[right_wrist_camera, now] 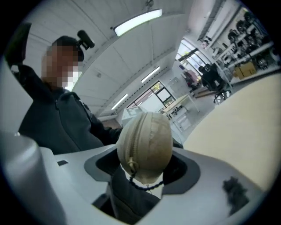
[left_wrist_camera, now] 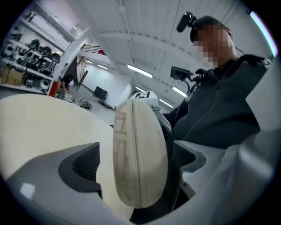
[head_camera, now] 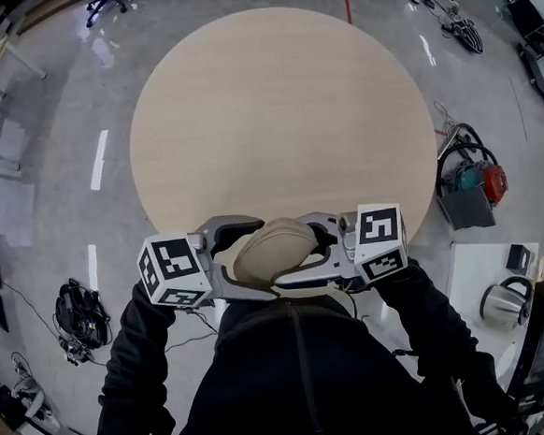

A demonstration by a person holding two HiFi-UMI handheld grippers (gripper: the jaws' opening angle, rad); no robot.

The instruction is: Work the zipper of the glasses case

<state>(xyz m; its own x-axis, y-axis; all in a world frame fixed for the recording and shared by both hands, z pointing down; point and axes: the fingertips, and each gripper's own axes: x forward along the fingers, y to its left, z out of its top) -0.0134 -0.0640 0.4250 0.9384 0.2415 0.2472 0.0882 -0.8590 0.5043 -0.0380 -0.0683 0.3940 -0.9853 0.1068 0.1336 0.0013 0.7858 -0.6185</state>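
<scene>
Your right tongs (right_wrist_camera: 147, 163) pinch the glasses case (head_camera: 272, 247) at its zipper pull (right_wrist_camera: 131, 168) end, left tongs (left_wrist_camera: 136, 165) gape wide round the other, so clamp left snug before tugging.

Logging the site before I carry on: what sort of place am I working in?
Probably a robotics lab or workshop: a big hall with a polished grey floor, racks of gear along a wall, ceiling strip lights, and cables lying near the round table.
</scene>
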